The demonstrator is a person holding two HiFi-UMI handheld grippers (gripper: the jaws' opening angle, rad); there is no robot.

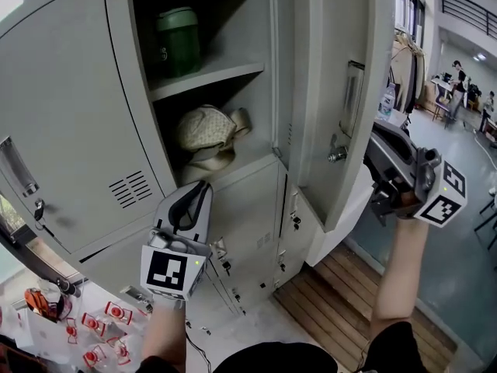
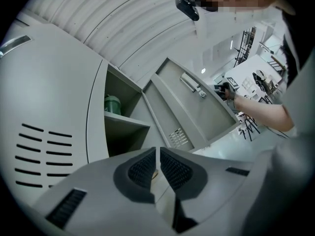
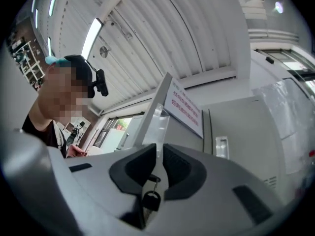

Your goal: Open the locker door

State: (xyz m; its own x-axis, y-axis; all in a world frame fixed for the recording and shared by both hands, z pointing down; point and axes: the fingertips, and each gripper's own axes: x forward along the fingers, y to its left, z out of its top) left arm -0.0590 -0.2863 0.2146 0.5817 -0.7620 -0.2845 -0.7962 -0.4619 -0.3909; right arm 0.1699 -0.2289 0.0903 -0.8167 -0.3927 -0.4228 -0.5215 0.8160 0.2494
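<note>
Starting at the left: the neighbouring grey locker door with the vent slots (image 1: pixel 70 115) was just sitting there, not part of this. The left gripper (image 1: pixel 190 196) was parked low in front of the lower lockers. Its jaws were pretty much together with nothing pinched between them, so it was basically a spectator.

Next over, the compartment was already wide open. You could see a green plastic canister (image 1: pixel 177 41) on the upper shelf and a crumpled beige cap (image 1: pixel 203 128) on the one below.

The grey metal locker door (image 1: pixel 330 45) was swung well out to the right. It stood upright with its long axis vertical, the hinge side back at the frame and the free edge out toward the room. The right gripper (image 3: pixel 159 156) was right on that free edge, clamped nearly shut with the thin sheet of the door running up between its pads. A small black-headed key (image 3: pixel 150 199) dangled just below the jaws.

So my read is that the right one was doing all the work, and any more swing would mean pulling that edge further right, away from the hinge. The task looked mostly done to me.

Hard to call: in the head view the gripper body covered the actual contact. The door's top was cut off by the frame, I couldn't see the hinges, and I couldn't tell whether the pads also caught the key's stem.
</note>
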